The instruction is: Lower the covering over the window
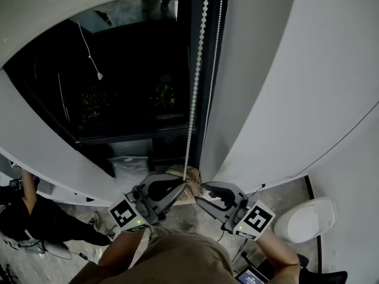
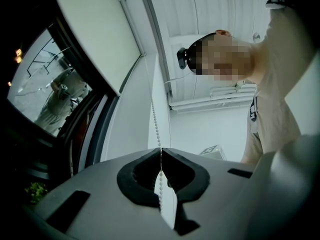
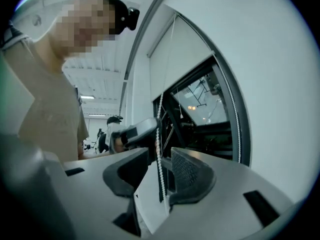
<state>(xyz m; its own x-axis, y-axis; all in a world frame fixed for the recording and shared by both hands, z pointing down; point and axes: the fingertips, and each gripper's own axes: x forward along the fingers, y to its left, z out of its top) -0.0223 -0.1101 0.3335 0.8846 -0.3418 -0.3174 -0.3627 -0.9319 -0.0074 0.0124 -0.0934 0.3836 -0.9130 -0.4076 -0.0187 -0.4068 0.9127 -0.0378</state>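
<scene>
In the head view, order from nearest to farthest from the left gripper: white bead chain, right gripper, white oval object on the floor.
1. The white bead chain, pinched in the left gripper.
2. The right gripper, close beside it, on the right.
3. The white oval object, low at the far right.

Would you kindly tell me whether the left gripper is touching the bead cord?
Touching. The left gripper view shows the left gripper with its jaw tips pinched together on the bead cord, and no gap shows on either side.

A person in black (image 1: 44, 220) is at left — a white rounded object (image 1: 305, 219) sits at right.
</scene>
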